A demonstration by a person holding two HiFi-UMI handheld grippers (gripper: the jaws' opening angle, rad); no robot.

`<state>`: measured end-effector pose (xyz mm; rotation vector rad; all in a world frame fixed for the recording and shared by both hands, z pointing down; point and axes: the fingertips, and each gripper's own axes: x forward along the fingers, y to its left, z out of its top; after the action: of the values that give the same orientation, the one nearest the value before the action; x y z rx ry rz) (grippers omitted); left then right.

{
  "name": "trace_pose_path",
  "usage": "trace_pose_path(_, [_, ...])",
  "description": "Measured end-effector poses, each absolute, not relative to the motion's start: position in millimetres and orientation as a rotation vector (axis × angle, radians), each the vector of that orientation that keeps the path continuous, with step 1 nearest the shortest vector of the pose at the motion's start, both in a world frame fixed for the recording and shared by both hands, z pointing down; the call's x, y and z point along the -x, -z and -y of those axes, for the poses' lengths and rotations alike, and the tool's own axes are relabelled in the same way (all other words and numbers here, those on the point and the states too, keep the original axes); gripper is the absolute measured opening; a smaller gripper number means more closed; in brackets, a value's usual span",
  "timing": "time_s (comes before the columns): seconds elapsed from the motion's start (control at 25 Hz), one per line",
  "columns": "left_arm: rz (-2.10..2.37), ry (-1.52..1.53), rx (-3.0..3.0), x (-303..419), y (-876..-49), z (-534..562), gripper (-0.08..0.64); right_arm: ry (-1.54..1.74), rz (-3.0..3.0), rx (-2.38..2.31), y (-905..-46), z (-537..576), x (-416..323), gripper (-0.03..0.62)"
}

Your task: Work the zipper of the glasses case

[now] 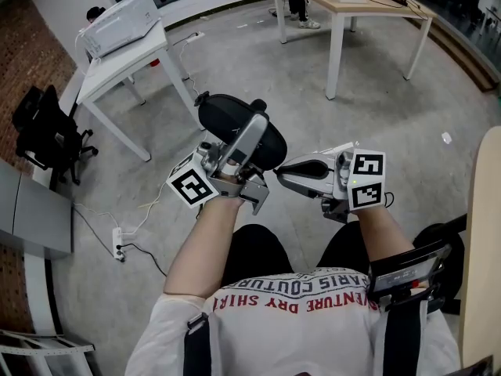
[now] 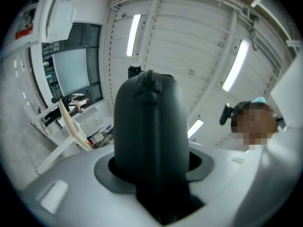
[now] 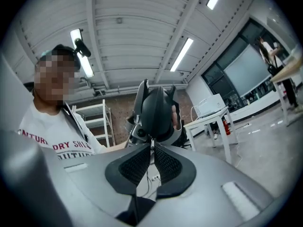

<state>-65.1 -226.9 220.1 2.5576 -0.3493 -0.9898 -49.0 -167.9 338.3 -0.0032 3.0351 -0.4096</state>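
**While our left gripper (image 1: 252, 131) clamps the glasses case (image 1: 223, 116), our right gripper (image 1: 283, 168) pinches its zipper pull (image 3: 150, 144)**

As we look down from the head view, both grippers meet in mid-air just in front of our lap, above the concrete floor (image 1: 258, 61); no table carries the case. We hold the black oval case up in the left gripper, which points upward and away from us. Its jaws are clenched on the case's two sides. In the left gripper view the case stands upright between the pads and rises well past them, filling the middle of the picture.

Our right gripper lies about level and points across toward the left one, its tips at the near right edge of the case. In the right gripper view we see the case end-on, with the left gripper's fingers on either side of it. The right jaws are drawn nearly together in a narrow V. Their tips close on the small silver zipper pull, which sits at the case's lower edge in that view.

Around us, a white table (image 1: 117, 73) with a printer (image 1: 117, 23) on it stands to the far left. A wooden table (image 1: 344, 8) stands at the far side of the floor. A black office chair (image 1: 43, 135) sits at the left edge, and a power strip (image 1: 118, 244) lies on the floor near our left arm.
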Motion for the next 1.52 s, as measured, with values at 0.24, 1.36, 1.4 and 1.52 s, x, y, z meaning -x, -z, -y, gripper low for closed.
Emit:
trace_pose_path(0.24, [0.592, 0.678, -2.735, 71.7, -243.5, 230.7, 0.244, 0.201, -3.175, 0.32, -357.2, 192.9, 21.1, 0.017])
trace_pose_path(1.36, [0.922, -0.494, -2.898, 44.3, -415.3, 229.1, 0.245, 0.146, -3.2, 0.774, -398.9, 231.7, -12.8, -0.005])
trace_pose_path(1.4, [0.918, -0.491, -2.898, 43.6, -415.2, 228.8, 0.245, 0.151, -3.196, 0.771, -398.5, 231.6, -12.8, -0.005])
trace_pose_path(1.52, [0.905, -0.491, -2.903, 41.3, -415.1, 228.2, 0.245, 0.182, -3.181, 0.749, -397.4, 230.9, -13.1, -0.005])
